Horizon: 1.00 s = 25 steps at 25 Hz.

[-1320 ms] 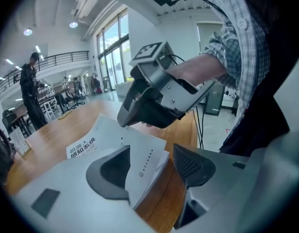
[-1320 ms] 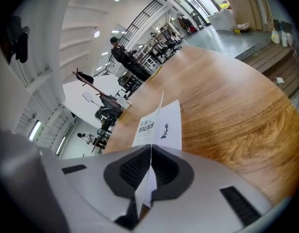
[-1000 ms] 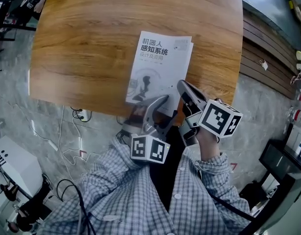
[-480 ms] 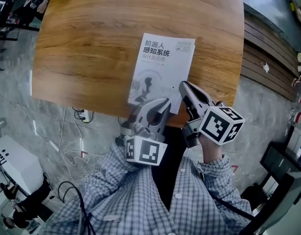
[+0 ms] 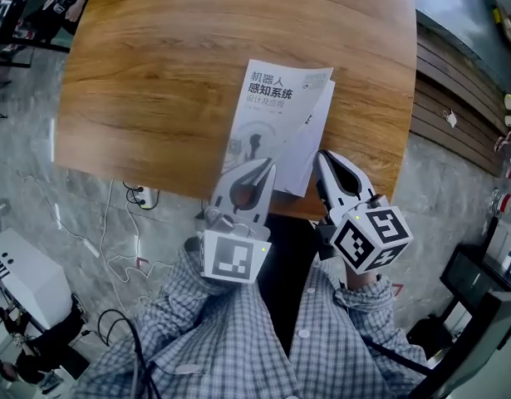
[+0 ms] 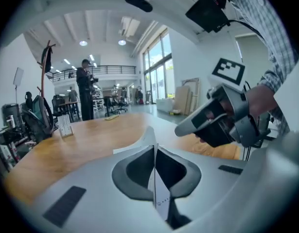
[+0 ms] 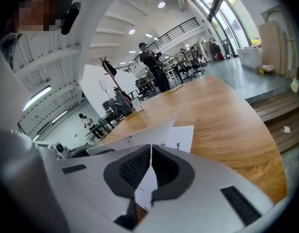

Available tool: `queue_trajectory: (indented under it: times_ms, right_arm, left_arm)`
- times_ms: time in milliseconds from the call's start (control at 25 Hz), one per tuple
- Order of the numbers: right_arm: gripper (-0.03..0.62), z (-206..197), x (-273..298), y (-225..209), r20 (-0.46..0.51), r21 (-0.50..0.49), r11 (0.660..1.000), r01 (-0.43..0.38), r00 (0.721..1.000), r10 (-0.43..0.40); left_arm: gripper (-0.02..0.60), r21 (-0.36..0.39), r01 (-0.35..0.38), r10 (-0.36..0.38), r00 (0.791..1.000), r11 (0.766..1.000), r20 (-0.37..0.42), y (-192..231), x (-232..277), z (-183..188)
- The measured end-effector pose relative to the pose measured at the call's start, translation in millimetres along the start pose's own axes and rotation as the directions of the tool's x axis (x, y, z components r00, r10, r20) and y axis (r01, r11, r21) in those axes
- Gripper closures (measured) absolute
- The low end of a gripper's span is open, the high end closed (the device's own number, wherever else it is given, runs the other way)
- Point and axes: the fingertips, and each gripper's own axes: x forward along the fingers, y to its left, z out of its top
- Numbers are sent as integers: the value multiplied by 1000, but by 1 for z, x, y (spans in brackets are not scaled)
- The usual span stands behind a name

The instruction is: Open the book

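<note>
Near table [image 5: 155, 73] edge: clamps shut on cover [image 5: 272, 115] with left gripper [image 5: 262, 169], previously agape; pins pages [image 5: 317, 127] with right gripper [image 5: 326, 163]; lifts cover clear, so opening judged begun.

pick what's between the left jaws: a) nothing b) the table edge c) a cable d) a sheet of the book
d: the left gripper is shut on a thin white sheet at the near edge of the book.
</note>
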Motion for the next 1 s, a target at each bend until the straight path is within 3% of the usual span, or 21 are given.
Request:
queue_trajectory:
  times_ms: [240, 400, 640, 720, 1000]
  right_arm:
    - [571, -37, 23, -8, -51, -34, 999, 25, 998, -27]
    - [571, -55, 36, -10, -77, -93, 995, 40, 996, -48]
    - [571, -66, 46, -11, -90, -160, 984, 78, 992, -93]
    - [572, -71, 50, -11, -104, -181, 980, 85, 989, -105]
    - [572, -80, 58, -13, -135, -232, 967, 103, 981, -136]
  left_arm:
    - [571, -57, -103, 106, 993, 993, 51, 42, -22, 12]
    - [571, -248, -195, 215, 975, 949, 57, 68, -39, 6]
    - [571, -304, -238, 264, 963, 922, 47, 94, -60, -14]
    - [569, -352, -271, 304, 952, 896, 40, 107, -70, -21]
    - [569, -581, -339, 405, 914, 739, -19, 141, -95, -59]
